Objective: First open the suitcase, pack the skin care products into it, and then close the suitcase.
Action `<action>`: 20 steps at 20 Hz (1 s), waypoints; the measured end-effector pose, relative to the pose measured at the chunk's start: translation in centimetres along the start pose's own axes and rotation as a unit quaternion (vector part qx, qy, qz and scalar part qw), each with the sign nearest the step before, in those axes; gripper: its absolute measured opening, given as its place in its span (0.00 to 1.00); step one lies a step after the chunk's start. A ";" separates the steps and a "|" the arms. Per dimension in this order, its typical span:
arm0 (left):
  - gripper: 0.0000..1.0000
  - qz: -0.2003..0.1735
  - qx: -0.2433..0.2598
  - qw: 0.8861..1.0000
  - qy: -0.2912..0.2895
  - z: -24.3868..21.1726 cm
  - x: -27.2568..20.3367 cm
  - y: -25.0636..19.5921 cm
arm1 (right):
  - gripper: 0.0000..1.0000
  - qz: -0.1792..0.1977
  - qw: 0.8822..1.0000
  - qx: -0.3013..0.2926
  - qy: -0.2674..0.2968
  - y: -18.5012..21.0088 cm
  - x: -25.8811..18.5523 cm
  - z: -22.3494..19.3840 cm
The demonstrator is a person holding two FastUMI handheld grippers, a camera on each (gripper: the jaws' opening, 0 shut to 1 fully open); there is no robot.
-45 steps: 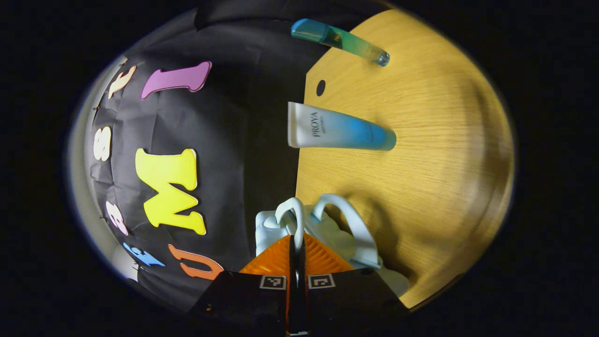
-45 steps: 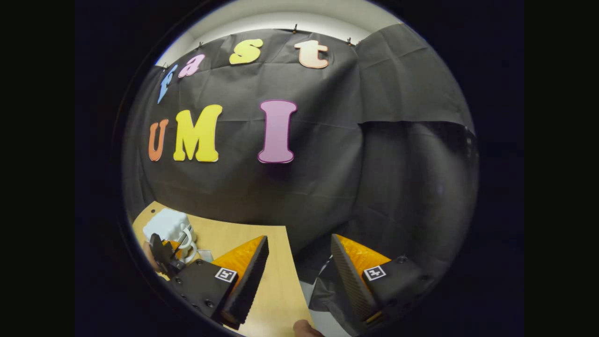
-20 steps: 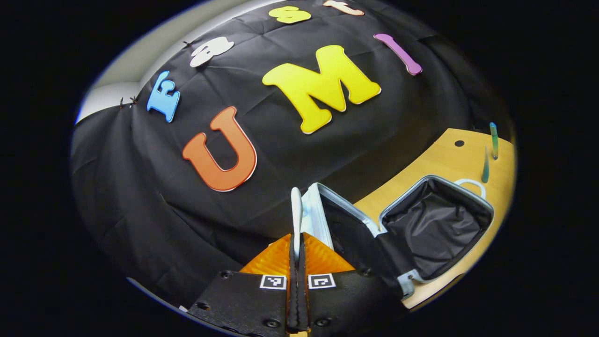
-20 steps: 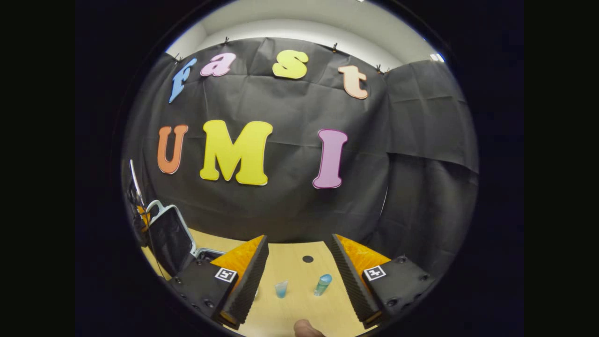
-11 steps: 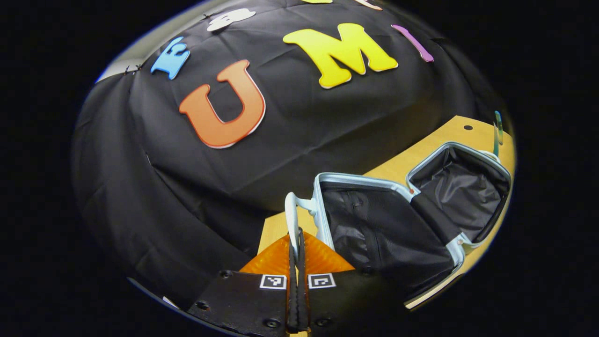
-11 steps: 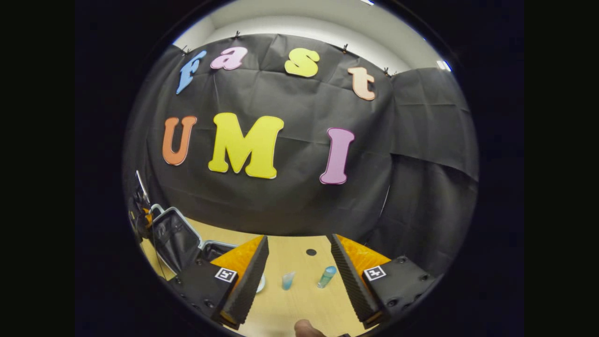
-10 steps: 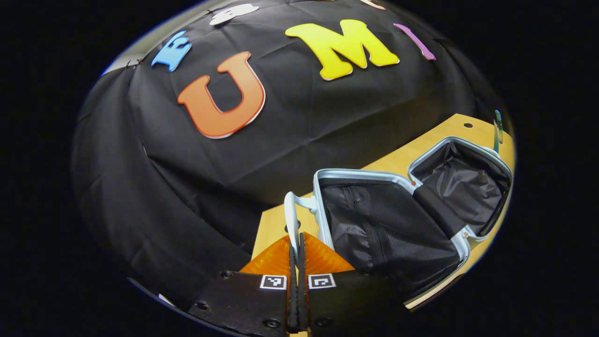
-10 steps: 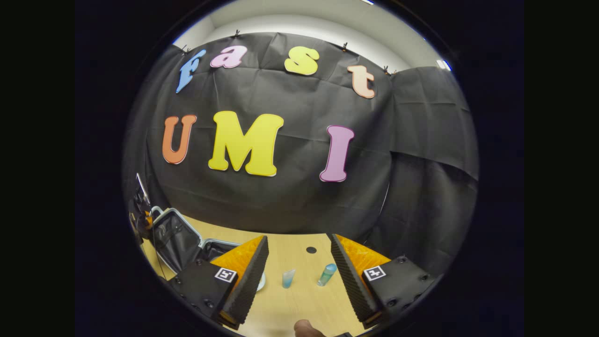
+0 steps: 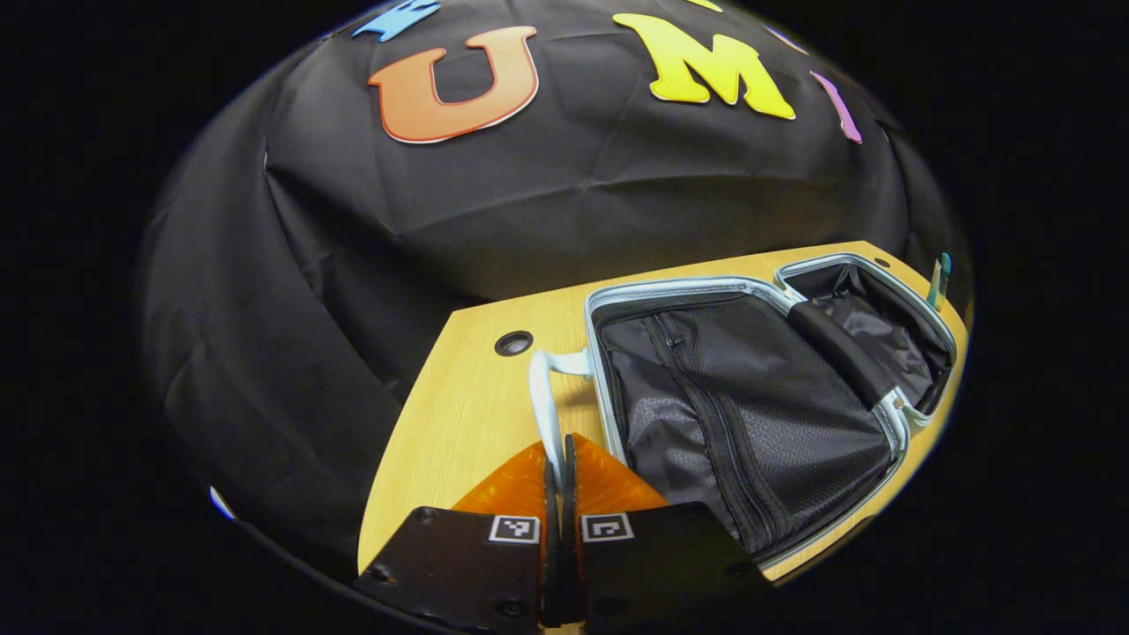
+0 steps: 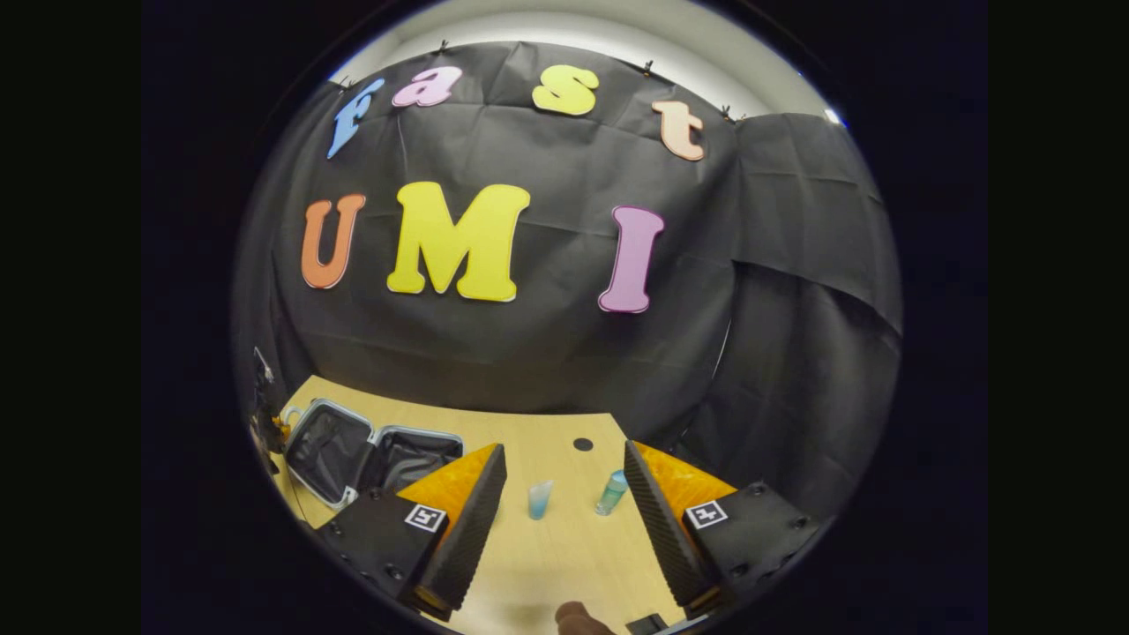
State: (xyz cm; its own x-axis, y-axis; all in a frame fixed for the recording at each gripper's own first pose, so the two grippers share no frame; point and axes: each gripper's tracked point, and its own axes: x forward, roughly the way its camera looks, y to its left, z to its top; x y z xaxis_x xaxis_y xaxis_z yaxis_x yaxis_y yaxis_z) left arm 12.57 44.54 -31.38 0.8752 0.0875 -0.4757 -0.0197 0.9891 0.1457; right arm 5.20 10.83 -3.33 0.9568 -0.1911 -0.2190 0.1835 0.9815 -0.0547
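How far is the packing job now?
Done: the suitcase lies open on the table. In hand: the left tool grips its handle. Left: the tube and bottle stand unpacked before the open right tool; then closing.

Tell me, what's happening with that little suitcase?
A person is packing it. The left gripper is pinching the handle of the suitcase, which lies wide open on the table. The right gripper hangs open over two skin care tubes on the table. Nothing is packed yet.
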 end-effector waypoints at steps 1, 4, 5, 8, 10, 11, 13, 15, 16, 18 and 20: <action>0.05 0.007 -0.005 1.000 0.004 -0.3 0.2 0.3 | 0.79 0.002 1.000 0.002 0.002 -0.1 -0.1 -0.3; 0.26 -0.003 -0.022 1.000 -0.002 -0.5 -0.8 0.1 | 0.80 0.004 1.000 0.001 0.006 -0.5 -0.1 -1.0; 0.51 -0.001 -0.029 0.999 -0.014 0.4 -1.2 0.0 | 0.80 0.005 1.000 -0.003 0.006 -0.8 0.2 -1.2; 0.78 -0.018 -0.049 0.998 -0.035 3.3 -3.5 -3.1 | 0.80 0.016 1.000 -0.004 0.008 -1.8 0.8 -1.7; 0.90 -0.034 -0.047 0.997 -0.059 5.7 -5.1 -6.1 | 0.80 0.020 1.000 -0.003 0.004 -3.0 1.0 -2.1; 0.85 -0.046 -0.046 0.996 -0.067 6.8 -5.8 -8.1 | 0.80 0.020 1.000 -0.009 0.001 -3.7 1.2 -2.4; 0.96 -0.052 -0.046 0.995 -0.072 8.4 -6.9 -11.7 | 0.80 0.027 0.999 -0.027 -0.006 -4.9 1.6 -3.0; 1.00 -0.069 -0.042 0.994 -0.072 9.4 -8.0 -16.3 | 0.80 0.040 0.998 -0.041 -0.011 -5.9 2.2 -3.6; 1.00 -0.073 -0.037 0.994 -0.076 10.1 -8.2 -18.6 | 0.80 0.048 0.998 -0.045 -0.013 -6.3 2.4 -3.7; 1.00 -0.094 -0.029 0.993 -0.072 10.7 -8.8 -23.6 | 0.80 0.063 0.997 -0.050 -0.015 -7.2 3.0 -4.2; 1.00 -0.120 -0.024 0.990 -0.069 11.4 -9.7 -28.5 | 0.80 0.073 0.996 -0.055 -0.018 -8.3 3.7 -4.6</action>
State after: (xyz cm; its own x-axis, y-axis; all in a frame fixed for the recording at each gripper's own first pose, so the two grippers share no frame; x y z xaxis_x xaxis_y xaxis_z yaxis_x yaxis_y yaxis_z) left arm 10.18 14.17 -21.03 0.9149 -0.1654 -0.3682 0.1780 0.9840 0.0003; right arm 6.17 1.97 -8.18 0.9791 -0.0440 -0.1983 0.0181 0.9913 -0.1306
